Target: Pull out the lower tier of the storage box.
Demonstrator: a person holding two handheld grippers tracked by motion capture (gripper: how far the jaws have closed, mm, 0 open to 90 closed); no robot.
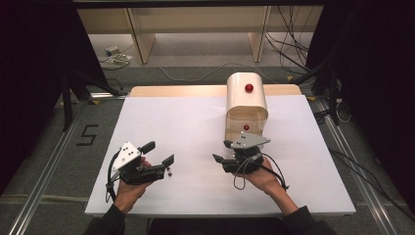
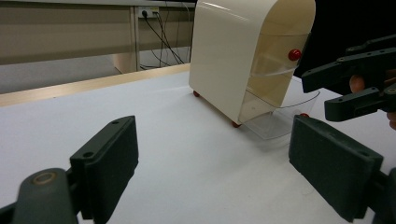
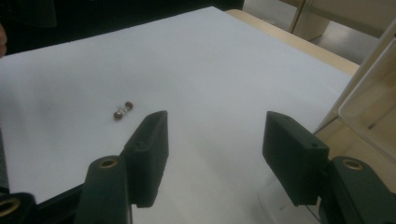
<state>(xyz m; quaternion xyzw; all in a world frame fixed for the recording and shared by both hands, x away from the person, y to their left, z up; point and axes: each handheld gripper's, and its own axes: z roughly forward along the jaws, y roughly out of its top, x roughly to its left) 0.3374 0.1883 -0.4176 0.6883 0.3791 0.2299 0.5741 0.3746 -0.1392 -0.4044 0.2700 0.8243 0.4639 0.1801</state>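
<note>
The white-topped desk (image 1: 195, 127) with a pale wooden far edge carries little. Toward its far right stands a cream plastic box with a rounded top, a red knob and small red feet (image 1: 246, 98); its clear plastic front flap (image 2: 280, 122) is swung down and open toward the person. Through the open front the inside looks bare, though its deeper part is hard to read.

The right gripper (image 1: 226, 152), black with a grey three-cornered plate on top, sits just in front of that open flap, with its fingers (image 3: 149, 154) spread wide and nothing between them. The left gripper (image 1: 159, 153) rests at the near left of the desk, fingers (image 2: 109, 163) likewise wide apart and empty.

The smallest thing is a tiny pair of dark reddish-brown beads joined by a clear link (image 3: 123, 110), possibly an earring or a similar trinket. It lies loose on the bare desk just beside the left gripper's fingertips, well apart from the box.

Judging from this, the work is at an early stage: the box stands open and ready, but the small piece has not been picked up by either gripper. What seems left is to pinch it, carry it across, set it inside the box and probably close the flap.
</note>
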